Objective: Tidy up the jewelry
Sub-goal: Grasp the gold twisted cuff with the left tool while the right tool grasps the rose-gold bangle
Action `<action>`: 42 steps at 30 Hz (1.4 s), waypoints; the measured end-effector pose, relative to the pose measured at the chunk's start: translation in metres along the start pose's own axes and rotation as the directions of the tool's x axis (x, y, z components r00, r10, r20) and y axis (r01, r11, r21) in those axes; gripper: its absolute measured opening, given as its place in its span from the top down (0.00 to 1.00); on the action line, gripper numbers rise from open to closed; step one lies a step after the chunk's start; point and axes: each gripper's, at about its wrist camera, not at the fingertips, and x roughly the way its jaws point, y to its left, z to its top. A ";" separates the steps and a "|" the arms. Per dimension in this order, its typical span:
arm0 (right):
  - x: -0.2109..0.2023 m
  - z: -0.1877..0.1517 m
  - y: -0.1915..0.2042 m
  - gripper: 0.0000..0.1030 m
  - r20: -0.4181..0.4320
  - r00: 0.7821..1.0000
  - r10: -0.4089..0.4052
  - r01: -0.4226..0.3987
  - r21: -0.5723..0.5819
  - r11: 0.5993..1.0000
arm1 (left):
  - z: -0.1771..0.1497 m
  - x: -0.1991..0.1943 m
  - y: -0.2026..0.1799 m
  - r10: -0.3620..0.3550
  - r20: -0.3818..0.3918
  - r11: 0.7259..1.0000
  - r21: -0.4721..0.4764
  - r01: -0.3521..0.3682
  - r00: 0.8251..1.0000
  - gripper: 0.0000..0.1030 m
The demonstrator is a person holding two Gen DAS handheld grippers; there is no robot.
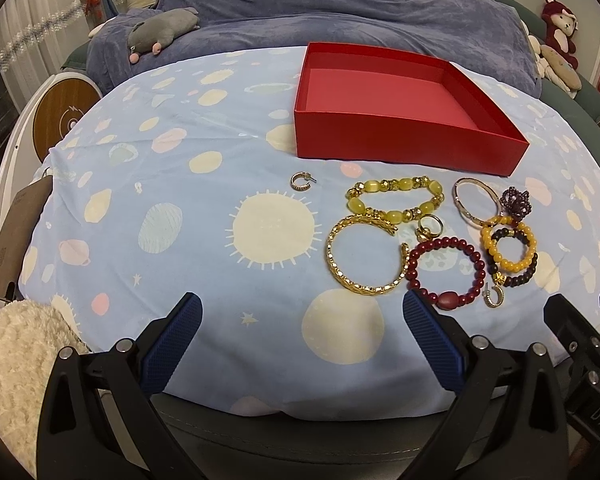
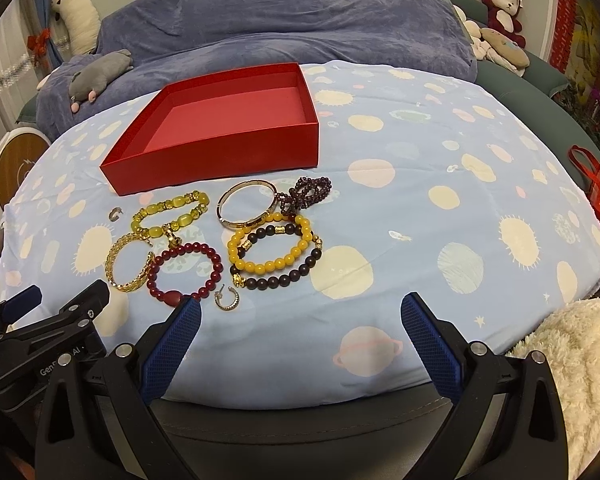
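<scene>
An empty red box (image 1: 400, 140) (image 2: 220, 156) sits on a blue planet-print cloth. In front of it lies a cluster of jewelry: a yellow stone bracelet (image 1: 396, 199) (image 2: 168, 214), a gold chain bangle (image 1: 360, 260) (image 2: 126, 264), a dark red bead bracelet (image 1: 444, 272) (image 2: 188, 276), an orange bead bracelet (image 1: 508, 248) (image 2: 270, 248), a thin gold bangle (image 1: 474, 200) (image 2: 246, 206), a purple bead piece (image 1: 516, 202) (image 2: 308, 192), and hoop earrings (image 1: 301, 181) (image 2: 228, 300). My left gripper (image 1: 302, 316) and right gripper (image 2: 300, 316) are open and empty, short of the cluster.
Blue blanket and pillows lie behind the cloth, with a grey plush (image 1: 160, 28) and a red plush (image 2: 504, 8). A cream fluffy throw (image 2: 580, 360) lies at the near right edge. A red bag (image 2: 596, 184) is at the right.
</scene>
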 end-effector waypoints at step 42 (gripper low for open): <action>0.019 0.015 -0.027 0.06 -0.017 0.999 -0.028 0.030 0.073 0.997 | 0.028 0.045 -0.014 -0.140 -0.080 0.989 0.040 0.144 0.987 0.32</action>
